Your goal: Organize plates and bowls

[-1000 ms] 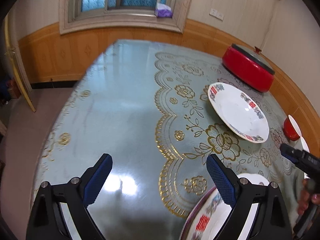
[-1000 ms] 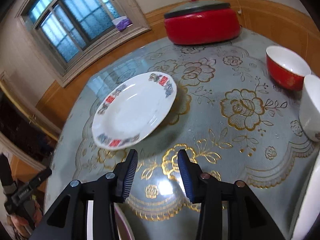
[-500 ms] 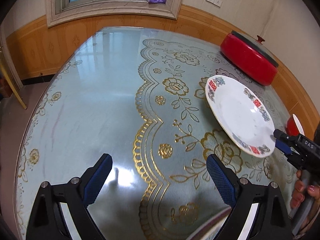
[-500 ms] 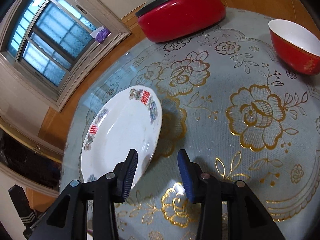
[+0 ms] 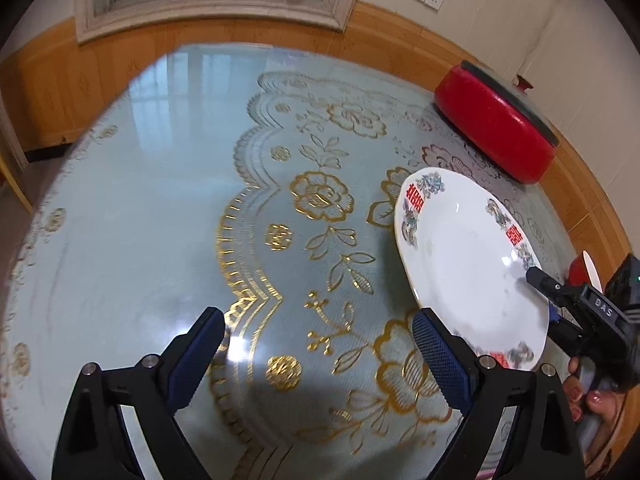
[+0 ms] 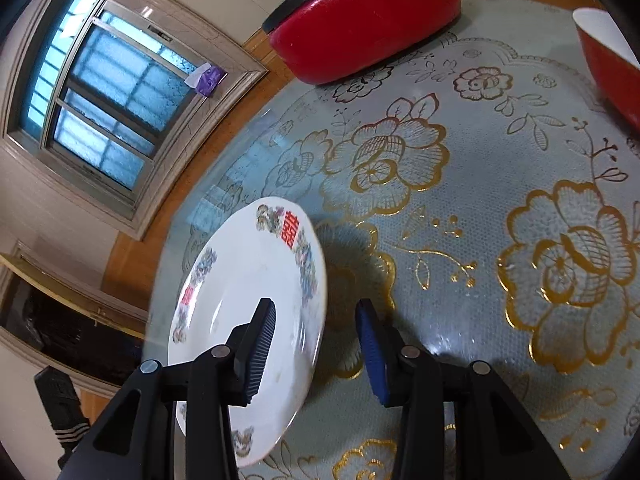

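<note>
A round table [image 5: 132, 216] with a gold-flowered cloth sits under a window, a red pot [image 5: 496, 128] at its far edge. My right gripper [image 6: 316, 344], jaws part open and gripping nothing, straddles the near rim of the plate [image 6: 244, 292], 1 finger over the white well and 1 outside, so I judge a squeeze would pinch the rim. The plate lies face up and round, with no long axis; my left gripper [image 5: 316, 356], jaws wide and empty, has it to its right, farther off.

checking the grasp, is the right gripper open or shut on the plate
Open: the right gripper straddles the white plate's rim, one finger over the plate, both pads clear of it.
</note>
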Available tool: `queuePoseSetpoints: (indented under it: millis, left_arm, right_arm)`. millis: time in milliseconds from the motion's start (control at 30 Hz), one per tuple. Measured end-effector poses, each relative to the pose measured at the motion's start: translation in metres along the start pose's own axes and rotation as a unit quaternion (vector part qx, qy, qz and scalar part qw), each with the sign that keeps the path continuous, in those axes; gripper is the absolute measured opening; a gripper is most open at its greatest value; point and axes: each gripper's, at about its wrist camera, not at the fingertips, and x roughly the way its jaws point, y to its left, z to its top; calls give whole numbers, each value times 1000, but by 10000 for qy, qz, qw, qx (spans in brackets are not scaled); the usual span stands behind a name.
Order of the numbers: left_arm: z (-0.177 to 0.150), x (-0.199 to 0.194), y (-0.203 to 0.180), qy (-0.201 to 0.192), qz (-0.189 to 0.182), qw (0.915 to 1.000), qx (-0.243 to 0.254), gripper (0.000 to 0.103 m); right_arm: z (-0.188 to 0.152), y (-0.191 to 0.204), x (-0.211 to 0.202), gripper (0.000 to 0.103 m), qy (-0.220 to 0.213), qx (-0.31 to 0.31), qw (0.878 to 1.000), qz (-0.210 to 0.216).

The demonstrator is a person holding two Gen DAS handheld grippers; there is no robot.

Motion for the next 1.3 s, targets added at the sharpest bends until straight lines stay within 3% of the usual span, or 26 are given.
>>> queuePoseSetpoints:
  millis: [100,233,433,633,933,1100,1167,1300]
  left_arm:
    - [11,15,-3,182,46,9998,-64,86]
    - [27,27,-5,225,78,9995,-200,83]
    - [38,36,-6,220,18,9992,-326,80]
    - [41,34,6,79,-335,9977,-581,82]
    - [47,36,19,-102,-313,9972,-676,88]
    - [48,30,35,-288,-1103,9848,-1314,94]
    - [49,35,27,-123,-1288,9843,-1205,94]
    - [48,46,2,27,-1293,9888,-752,93]
  right_arm:
    - [3,2,5,42,-23,-131,9999,37]
    - [1,4,16,20,129,-267,9994,184]
    - [0,-2,22,9,238,-143,9990,356]
    - [-1,-2,22,9,242,-188,9989,342]
    - [-10,11,19,11,346,-562,9975,266]
    - [-15,17,22,11,468,-628,9965,306]
    - [-17,19,23,11,489,-634,9963,327]
    - [-16,17,24,11,510,-583,9962,392]
